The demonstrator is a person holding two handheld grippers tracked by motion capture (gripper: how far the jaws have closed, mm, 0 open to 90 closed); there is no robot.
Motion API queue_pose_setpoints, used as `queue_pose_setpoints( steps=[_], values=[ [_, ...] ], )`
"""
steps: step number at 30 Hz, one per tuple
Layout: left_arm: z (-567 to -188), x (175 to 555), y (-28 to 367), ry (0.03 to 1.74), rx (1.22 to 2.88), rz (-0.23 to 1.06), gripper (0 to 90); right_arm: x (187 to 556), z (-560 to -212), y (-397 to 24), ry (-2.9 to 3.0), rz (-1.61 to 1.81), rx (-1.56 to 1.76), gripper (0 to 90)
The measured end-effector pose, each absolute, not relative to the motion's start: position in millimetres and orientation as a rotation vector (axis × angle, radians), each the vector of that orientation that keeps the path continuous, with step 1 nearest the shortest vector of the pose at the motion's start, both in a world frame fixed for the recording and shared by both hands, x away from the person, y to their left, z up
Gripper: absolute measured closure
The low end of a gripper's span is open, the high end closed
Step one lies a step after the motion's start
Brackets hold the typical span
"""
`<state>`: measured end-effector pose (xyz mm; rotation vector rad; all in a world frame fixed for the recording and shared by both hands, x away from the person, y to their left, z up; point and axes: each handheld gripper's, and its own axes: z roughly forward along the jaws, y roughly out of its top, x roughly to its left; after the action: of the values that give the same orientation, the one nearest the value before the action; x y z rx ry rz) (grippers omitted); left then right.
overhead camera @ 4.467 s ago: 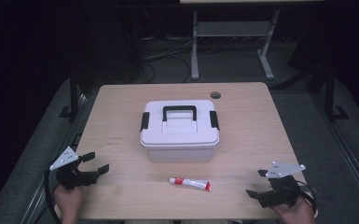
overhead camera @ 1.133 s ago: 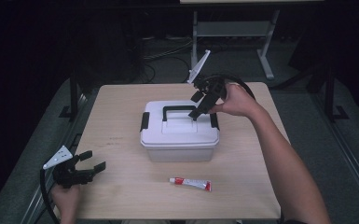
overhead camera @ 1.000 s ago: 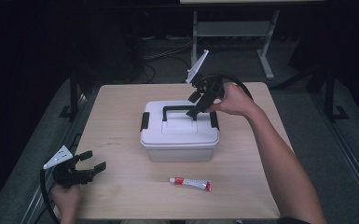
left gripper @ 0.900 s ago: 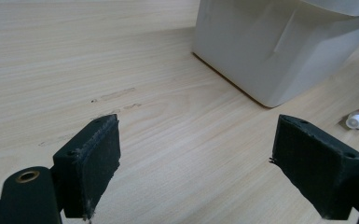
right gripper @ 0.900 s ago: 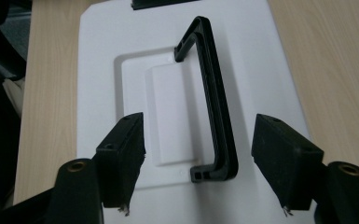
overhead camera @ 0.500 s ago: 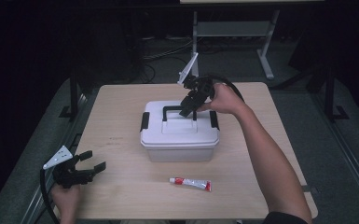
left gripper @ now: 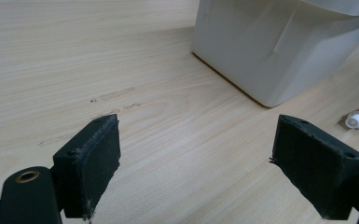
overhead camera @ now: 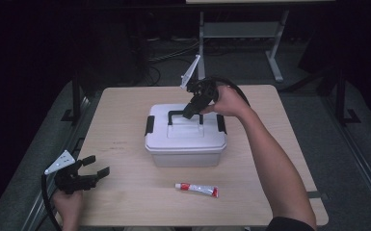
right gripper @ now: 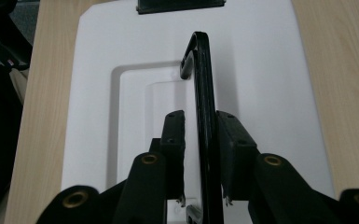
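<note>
My right arm stretches over the counter (overhead camera: 125, 115); right hand-held gripper (overhead camera: 192, 109) has just been closing, its jaws around the black handle (right gripper: 204, 116) of the one white box (overhead camera: 185, 142), mid-counter. Left hand-held gripper (overhead camera: 89, 174) rests wide open, empty, at the near left edge. One tube (overhead camera: 197, 189) lies before the box. Dark room, metal stand behind.

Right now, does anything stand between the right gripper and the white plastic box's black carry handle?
Nothing visible does. The right gripper has just been closing its jaws, and the raised black carry handle of the white plastic box already stands between them.
</note>
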<state>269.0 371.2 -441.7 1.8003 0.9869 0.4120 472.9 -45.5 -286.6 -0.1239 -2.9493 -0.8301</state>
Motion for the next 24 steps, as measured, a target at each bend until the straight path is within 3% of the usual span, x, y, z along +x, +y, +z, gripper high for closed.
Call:
queue_pose_setpoints(
  steps=[8, 24],
  values=[
    [-441.7, 269.1, 370.0, 0.987, 1.809, 0.411, 14.5, 470.2, -286.1, -43.9, -2.936, -0.820, -0.094, 82.4],
    [-441.9, 269.2, 371.0, 0.993, 1.801, 0.413, 14.5, 469.2, -284.5, -44.0, -2.946, -0.822, -0.076, 83.9]
  ],
)
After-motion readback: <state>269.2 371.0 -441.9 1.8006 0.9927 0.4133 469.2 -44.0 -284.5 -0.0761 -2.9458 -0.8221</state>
